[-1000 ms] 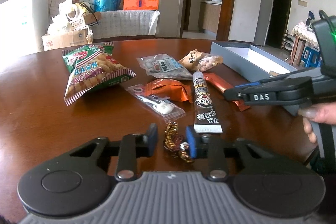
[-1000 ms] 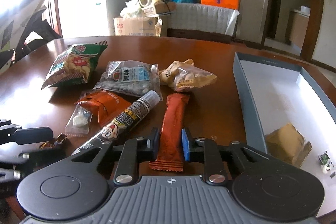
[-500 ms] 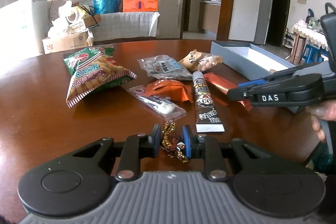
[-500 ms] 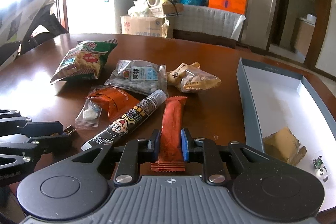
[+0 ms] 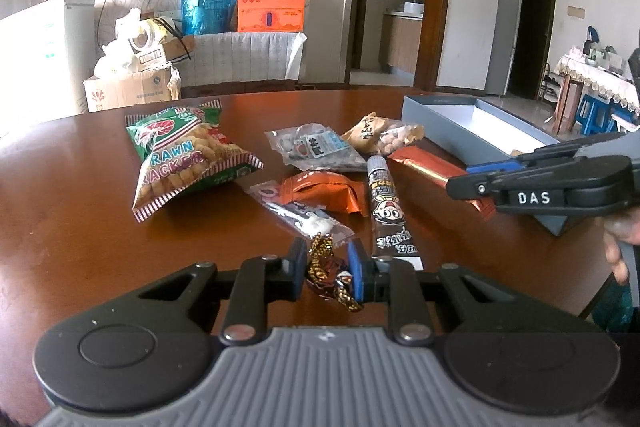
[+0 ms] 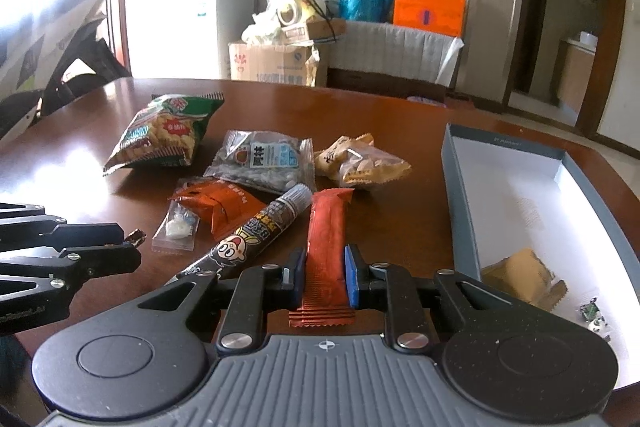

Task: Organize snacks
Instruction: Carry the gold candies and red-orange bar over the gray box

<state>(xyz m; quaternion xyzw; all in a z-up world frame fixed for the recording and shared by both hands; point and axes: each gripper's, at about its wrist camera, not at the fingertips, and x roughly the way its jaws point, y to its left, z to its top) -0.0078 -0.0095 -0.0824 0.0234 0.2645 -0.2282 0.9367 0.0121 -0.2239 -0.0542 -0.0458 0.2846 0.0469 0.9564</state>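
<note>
Left tool (image 5: 327, 269) pinches crinkly gold-foil candy (image 5: 320, 259); right tool (image 6: 325, 277) clamps flat orange wrapper (image 6: 326, 247).

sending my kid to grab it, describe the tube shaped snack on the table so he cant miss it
On the round dark wooden table, look left of the open grey box, within the pile of snack packets. The long black tube-shaped snack with a cartoon face lies beside the flat orange-red wrapped bar; it alone is round, dark, with a silvery end.
</note>
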